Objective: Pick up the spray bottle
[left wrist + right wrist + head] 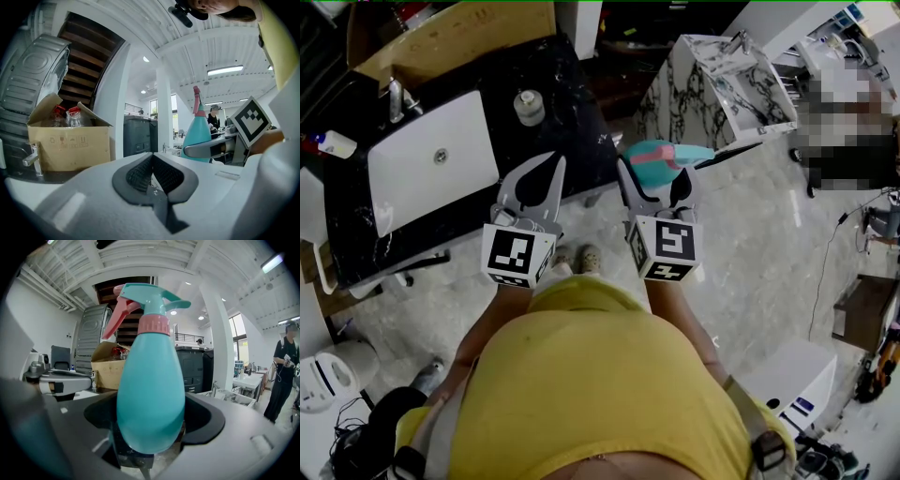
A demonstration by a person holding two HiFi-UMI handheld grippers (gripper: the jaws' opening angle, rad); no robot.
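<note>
Now, head view, spray bottle point(664, 157): teal, off the desk, held in the air over the pale floor, between the black desk point(567, 84) on the left and a marble-patterned counter point(670, 98) on the right.
Head view, right gripper point(656, 176): its jaws stand on either side of the bottle's body. The bottle's long axis runs on from the jaws, away from the person, with its head toward the far right.
Head view, left gripper point(546, 173): just left of the right one and level with it. It points at the desk edge near the white sink point(431, 164).
Left gripper view, jaws: pressed together, ribbed pads meeting, nothing between them.
Left gripper view, bottle: off to the right and upright, with a jaw of the right gripper across its lower body. A cardboard box point(70, 140) holding red-capped bottles sits at the far left.
Right gripper view, jaws: spread to the width of the bottle's belly and pinching it low down, one pad on each side.
Right gripper view, bottle axis: in line with the jaws, with the pink collar and teal head at the far end and the pink trigger turned left.
Judgement: the pick-up looks done. The right hand carries the bottle, and the left is spare but near enough to help.
Risk: the smooth, rounded body is held low and could pivot or slip if the grip eases.
</note>
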